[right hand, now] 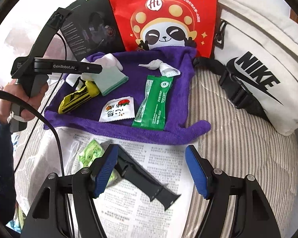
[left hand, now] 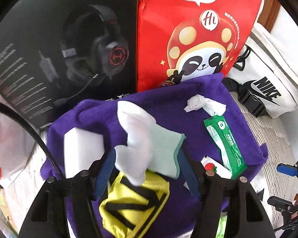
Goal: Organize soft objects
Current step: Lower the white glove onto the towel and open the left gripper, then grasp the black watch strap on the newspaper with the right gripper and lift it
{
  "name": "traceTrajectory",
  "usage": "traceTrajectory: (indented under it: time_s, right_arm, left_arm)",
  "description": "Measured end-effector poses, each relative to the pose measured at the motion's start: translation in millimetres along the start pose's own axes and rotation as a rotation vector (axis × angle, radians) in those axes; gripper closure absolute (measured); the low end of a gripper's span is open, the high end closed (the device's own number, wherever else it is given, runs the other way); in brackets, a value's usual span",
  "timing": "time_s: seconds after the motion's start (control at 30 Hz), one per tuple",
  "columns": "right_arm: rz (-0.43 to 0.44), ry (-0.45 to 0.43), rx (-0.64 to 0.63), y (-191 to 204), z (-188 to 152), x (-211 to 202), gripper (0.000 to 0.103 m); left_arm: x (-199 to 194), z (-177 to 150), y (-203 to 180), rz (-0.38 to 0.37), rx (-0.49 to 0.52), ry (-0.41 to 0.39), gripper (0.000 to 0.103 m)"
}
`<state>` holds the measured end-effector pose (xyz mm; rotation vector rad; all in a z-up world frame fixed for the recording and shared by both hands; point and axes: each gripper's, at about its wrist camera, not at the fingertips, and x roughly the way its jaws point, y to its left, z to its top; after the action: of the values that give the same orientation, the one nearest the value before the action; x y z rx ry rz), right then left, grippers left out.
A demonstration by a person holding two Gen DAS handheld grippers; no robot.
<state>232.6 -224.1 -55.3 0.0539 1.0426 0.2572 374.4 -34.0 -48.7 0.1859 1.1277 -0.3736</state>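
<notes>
A white-and-mint sock (left hand: 149, 144) is shown crumpled on the purple towel (left hand: 168, 99), draped over a yellow sock with black stripes (left hand: 133, 204). The left gripper (left hand: 147, 172) is seen with jaws apart around the pale sock, the pads not pressing it. Nothing is held by the right gripper (right hand: 151, 170), which is spread wide over a newspaper (right hand: 149, 208) just in front of the towel. Under both, striped bedding (right hand: 238, 148) is visible; behind the towel, a red bag (right hand: 161, 15) is propped.
</notes>
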Motion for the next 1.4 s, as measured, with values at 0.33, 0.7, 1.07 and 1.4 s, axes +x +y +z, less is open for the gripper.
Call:
traceTrajectory:
  time_s: [0.33,0.7,1.07,1.4]
  right_arm:
    - [-0.036,0.058,-0.129,10.2,-35.6,23.3,0.032]
    - [-0.057,0.028,-0.257,19.8,-55.8,45.4,0.061]
    - [-0.013,0.119,-0.161,18.6,-82.2,13.9,0.084]
    - [-0.074,0.097,-0.159,28.7,-74.1,27.1,0.082]
  left_arm:
    - [-66.0,-34.8,6.8,0.023,-0.022,-0.060,0.034]
    - [-112.6,-111.0,20.9,0.014,-0.108,-0.080,0.034]
    - [-117.1,-169.7,21.2,-0.058,-0.186,-0.076,0.034]
    - [-111.0,-197.8,29.0,-0.102,-0.230,-0.059,0.034]
